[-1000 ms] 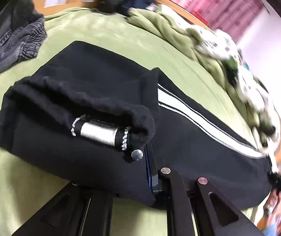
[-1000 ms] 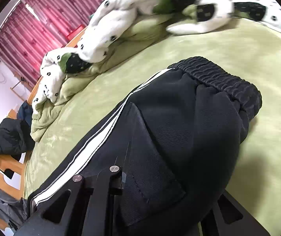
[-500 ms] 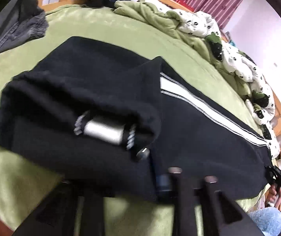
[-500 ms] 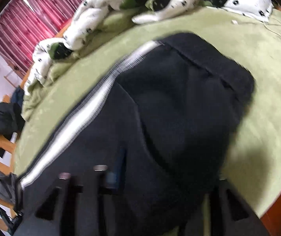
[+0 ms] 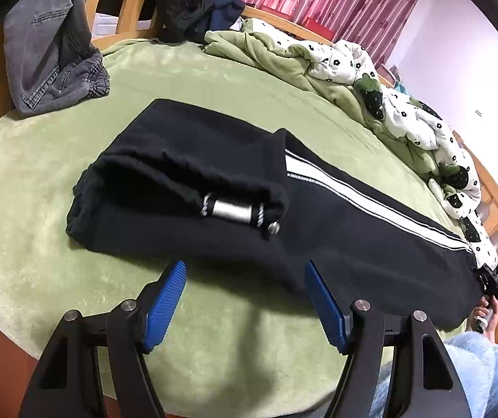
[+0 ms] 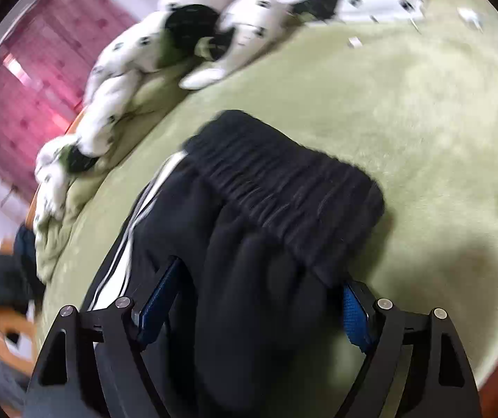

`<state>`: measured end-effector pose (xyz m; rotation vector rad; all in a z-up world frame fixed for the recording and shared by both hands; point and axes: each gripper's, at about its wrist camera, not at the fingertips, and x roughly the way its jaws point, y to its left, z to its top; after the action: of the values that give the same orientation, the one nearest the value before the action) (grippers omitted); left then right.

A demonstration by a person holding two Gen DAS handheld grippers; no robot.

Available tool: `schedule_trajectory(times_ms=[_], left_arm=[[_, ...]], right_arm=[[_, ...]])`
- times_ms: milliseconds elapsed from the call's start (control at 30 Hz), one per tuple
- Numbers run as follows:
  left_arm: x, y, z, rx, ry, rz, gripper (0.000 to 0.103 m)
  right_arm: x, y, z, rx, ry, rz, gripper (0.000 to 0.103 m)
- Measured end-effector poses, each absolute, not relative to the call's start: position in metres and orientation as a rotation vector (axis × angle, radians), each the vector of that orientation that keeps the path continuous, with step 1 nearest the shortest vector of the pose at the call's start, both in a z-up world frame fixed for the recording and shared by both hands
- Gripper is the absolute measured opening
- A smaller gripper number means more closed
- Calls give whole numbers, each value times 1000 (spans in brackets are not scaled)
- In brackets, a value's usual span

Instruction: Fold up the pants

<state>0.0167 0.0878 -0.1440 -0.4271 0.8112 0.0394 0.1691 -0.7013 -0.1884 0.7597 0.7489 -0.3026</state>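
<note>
Black pants (image 5: 353, 223) with a white side stripe lie folded lengthwise on the green blanket (image 5: 214, 87). One cuff with a silver band (image 5: 229, 209) lies doubled over on top. My left gripper (image 5: 244, 268) sits just short of the pants' near edge, its jaws opening, and the blue pads (image 5: 165, 299) touch nothing. In the right wrist view the gathered waistband (image 6: 283, 188) lies ahead. My right gripper (image 6: 261, 273) straddles a thick fold of the pants, jaws opening, and its pads (image 6: 353, 310) stand off the cloth.
Grey jeans (image 5: 53, 52) hang over the wooden bed end at the back left, beside dark clothes (image 5: 186, 0). A green and white spotted quilt (image 5: 353, 66) is bunched along the far side. A hand (image 5: 485, 313) and a pale blue sleeve (image 5: 475, 358) show at the right.
Both grippers were shut on the pants' near edge and have since let go and opened. The left has drawn back off the cloth; the right has shifted toward the waistband.
</note>
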Motion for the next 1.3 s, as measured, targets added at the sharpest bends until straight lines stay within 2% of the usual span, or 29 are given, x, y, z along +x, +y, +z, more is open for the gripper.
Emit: schedule_trajectory(times_ms=[33, 67, 167, 300, 433, 567, 600, 633, 667, 900, 1000, 1033, 1067, 1100, 1133, 1200, 1267, 1300], left_arm=[[20, 87, -141, -423, 808, 52, 69], [20, 86, -140, -419, 804, 55, 69], [24, 82, -130, -397, 762, 66, 69], [31, 77, -125, -355, 739, 84, 69], [38, 67, -123, -290, 739, 67, 69], [59, 55, -137, -212, 796, 52, 68], [64, 53, -140, -188, 800, 66, 55], [72, 53, -142, -138, 802, 110, 27], [77, 53, -142, -123, 809, 117, 14], [114, 122, -107, -254, 677, 131, 13], [132, 161, -100, -362, 679, 94, 16], [138, 176, -101, -424, 688, 62, 21], [144, 182, -103, -445, 699, 48, 38], [146, 188, -105, -458, 718, 37, 49], [145, 193, -105, -452, 730, 17, 66], [138, 195, -105, -431, 694, -15, 69], [128, 196, -108, -398, 668, 2, 78], [127, 197, -112, -387, 673, 19, 78]], right_arm=[[173, -701, -182, 712, 731, -334, 57], [177, -701, -168, 631, 699, -329, 48], [178, -708, -154, 626, 646, -283, 48], [184, -705, -178, 547, 828, -317, 57], [141, -701, -174, 454, 806, -376, 73], [105, -691, -163, 395, 823, -398, 73], [99, -686, -158, 378, 822, -407, 73], [93, -678, -152, 364, 820, -415, 73], [90, -672, -149, 358, 819, -419, 73], [93, -602, -117, 272, 804, -383, 73], [119, -567, -111, 259, 809, -322, 73], [123, -558, -110, 252, 813, -307, 73], [134, -541, -110, 233, 820, -282, 73], [141, -529, -110, 219, 826, -264, 73], [150, -513, -110, 198, 834, -236, 73], [162, -488, -112, 162, 842, -194, 72], [174, -464, -113, 117, 844, -162, 73], [181, -449, -114, 89, 845, -142, 72]])
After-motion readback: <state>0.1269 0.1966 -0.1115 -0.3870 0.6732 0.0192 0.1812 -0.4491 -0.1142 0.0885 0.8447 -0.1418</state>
